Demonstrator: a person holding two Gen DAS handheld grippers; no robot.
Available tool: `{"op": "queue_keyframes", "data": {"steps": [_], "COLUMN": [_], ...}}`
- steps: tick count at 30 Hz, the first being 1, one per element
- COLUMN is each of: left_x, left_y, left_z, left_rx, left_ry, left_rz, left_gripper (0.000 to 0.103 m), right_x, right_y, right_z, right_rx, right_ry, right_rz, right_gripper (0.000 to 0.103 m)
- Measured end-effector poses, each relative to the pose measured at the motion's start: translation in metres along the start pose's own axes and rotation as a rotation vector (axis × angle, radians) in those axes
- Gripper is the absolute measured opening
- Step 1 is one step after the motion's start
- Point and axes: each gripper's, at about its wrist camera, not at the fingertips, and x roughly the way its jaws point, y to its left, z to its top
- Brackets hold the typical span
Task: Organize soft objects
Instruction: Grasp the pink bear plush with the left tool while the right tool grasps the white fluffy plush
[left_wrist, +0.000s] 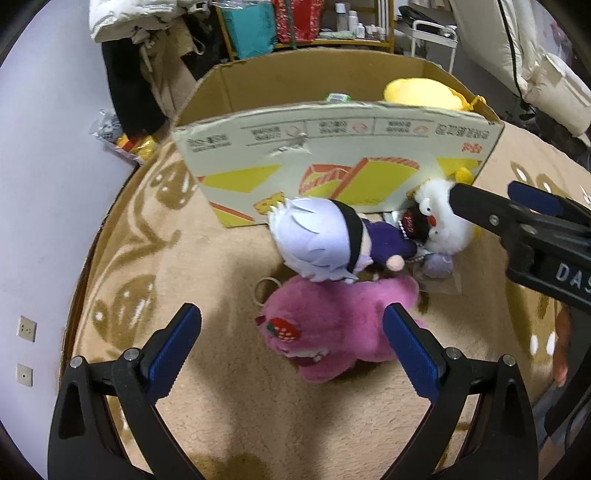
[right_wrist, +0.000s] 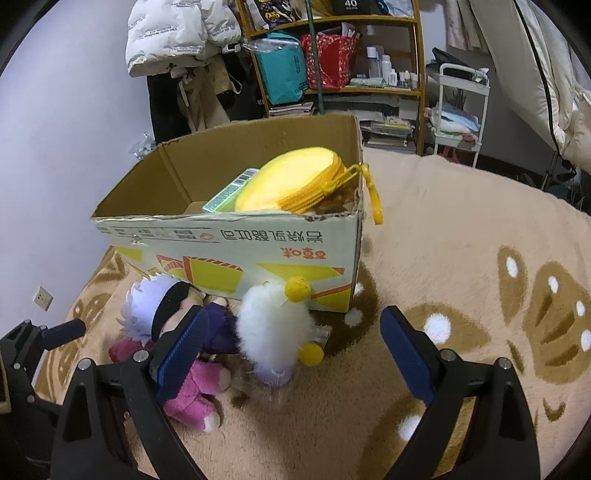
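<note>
Beige rug (left_wrist: 221, 424) w/ 3 plushies; both hand-held grippers (left_wrist: 291, 343) (right_wrist: 291, 350) spread wide, empty.

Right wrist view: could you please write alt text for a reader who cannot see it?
The open right gripper hovers over a fluffy white plush on a beige carpet, beside a white-haired doll and a pink plush. Behind them, a cardboard box holds a yellow pouch.

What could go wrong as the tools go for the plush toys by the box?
The white fluffy toy, the white-haired doll and the pink plush lie touching, so a grab may drag a neighbour. The cardboard box already holds a yellow pouch near its rim, which could be knocked.
</note>
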Motion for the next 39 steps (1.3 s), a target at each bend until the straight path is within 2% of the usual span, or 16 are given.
{"op": "queue_keyframes", "data": {"steps": [6, 20, 25, 34, 36, 38, 39], "left_x": [0.012, 0.039, 0.052, 0.064, 0.067, 0.07, 0.071], "left_y": [-0.001, 0.003, 0.004, 0.003, 0.002, 0.002, 0.003], "left_z": [0.001, 0.0, 0.002, 0.004, 0.004, 0.005, 0.005], "left_rx": [-0.028, -0.071, -0.061, -0.073, -0.079, -0.083, -0.087], "left_ry": [0.047, 0.126, 0.147, 0.151, 0.151, 0.15, 0.152], "left_rz": [-0.079, -0.158, -0.157, -0.135, -0.128, -0.119, -0.118], "left_gripper": [0.098, 0.098, 0.098, 0.101, 0.101, 0.101, 0.1], "right_x": [0.012, 0.038, 0.041, 0.053, 0.054, 0.056, 0.056], "right_y": [-0.001, -0.003, -0.005, -0.002, -0.001, 0.002, 0.003], "right_z": [0.001, 0.001, 0.001, -0.002, -0.002, -0.003, -0.004], "right_rx": [0.009, 0.007, 0.017, 0.012, 0.008, 0.003, -0.003], "right_ry": [0.028, 0.076, 0.084, 0.141, 0.147, 0.16, 0.167], "right_rz": [0.008, 0.013, 0.022, 0.048, 0.065, 0.087, 0.09], "right_gripper": [0.098, 0.098, 0.096, 0.07, 0.06, 0.041, 0.035]}}
